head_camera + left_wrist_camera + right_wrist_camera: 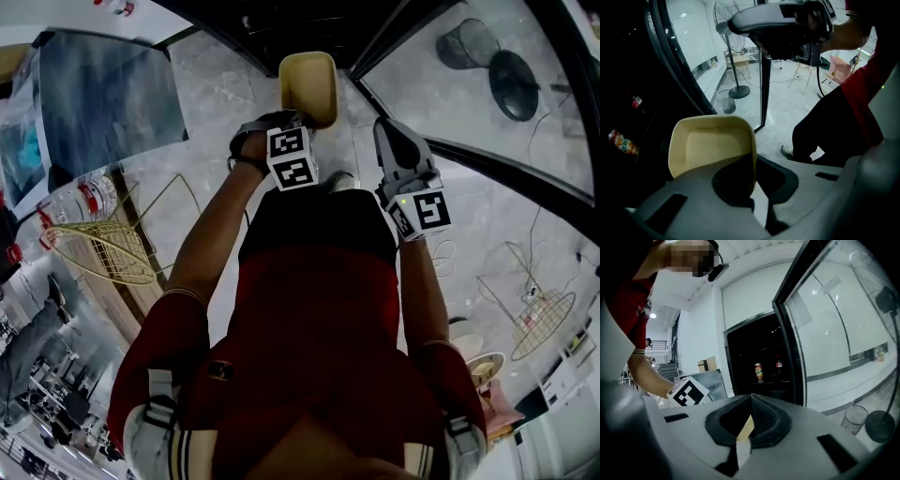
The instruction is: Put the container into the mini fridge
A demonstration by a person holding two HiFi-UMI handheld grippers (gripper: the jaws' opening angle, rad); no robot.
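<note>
A cream plastic container [307, 86], empty and rounded at the corners, is held out in front of the dark open mini fridge [272, 23]. My left gripper [298, 117] is shut on its near rim. In the left gripper view the container [710, 145] faces open side toward the camera, its right edge pinched between the jaws of the left gripper [754, 185]. My right gripper [386, 129] hovers just right of the container, apart from it, tips together. The right gripper view shows the right gripper [751, 399] shut and pointing at the fridge [754, 357].
The fridge's glass door [834, 324] stands open at the right. A can [759, 371] and a bottle [778, 365] sit on a shelf inside. A floor fan [511, 80] and a bin [464, 42] stand behind the glass. A wire basket [103, 248] lies at left.
</note>
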